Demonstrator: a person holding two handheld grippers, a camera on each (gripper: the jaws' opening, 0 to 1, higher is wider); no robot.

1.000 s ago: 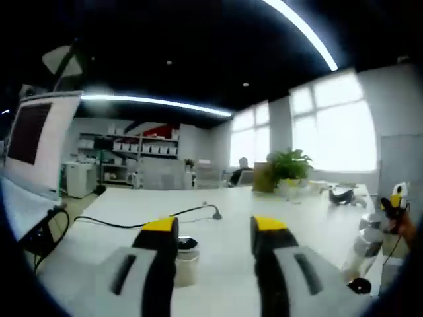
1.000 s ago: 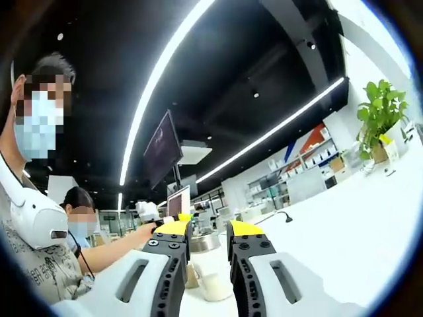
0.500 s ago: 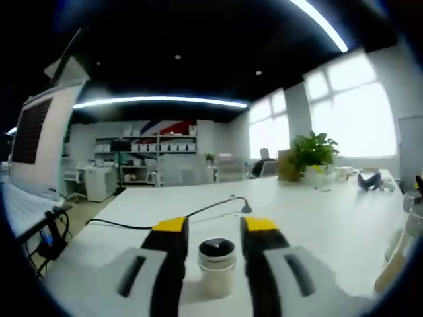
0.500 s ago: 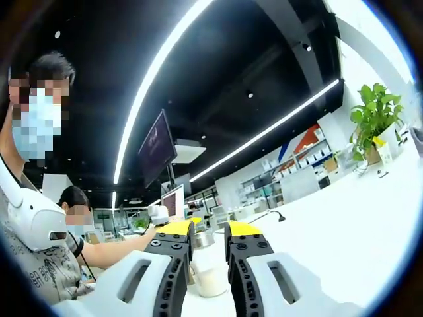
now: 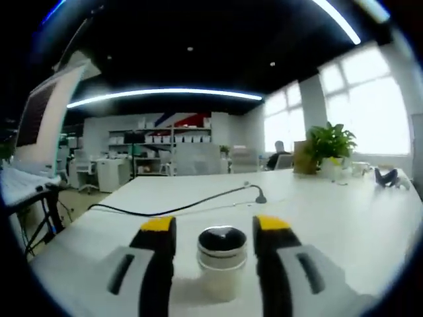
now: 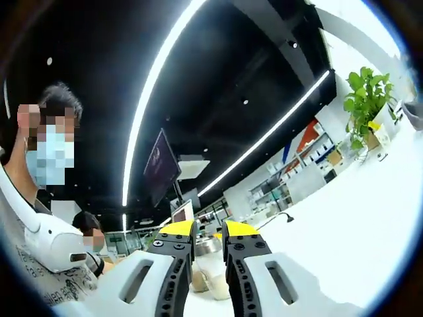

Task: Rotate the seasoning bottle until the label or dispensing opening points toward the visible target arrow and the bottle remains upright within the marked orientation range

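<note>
In the left gripper view, the left gripper lies low and roughly level over the white table, its two yellow-tipped jaws pointing across the tabletop toward the far shelving. The jaws stand spread, with a gap on each side of the seasoning bottle. The bottle stands upright on the table between them, its dark round cap facing up and its pale body below; a gap shows on both sides, so neither jaw touches it. No label or writing can be read on the bottle. A black cable runs across the table beyond the bottle, and a potted plant stands at the far right edge near the windows.

In the right gripper view, the right gripper is tilted steeply upward, so the ceiling light strips fill much of the frame. Its jaws sit close together with only a narrow slot between the yellow tips. A pale container with a metallic top shows through that slot; whether the jaws pinch it cannot be told. A masked person sits at the left. A hanging monitor shows no readable text.
</note>
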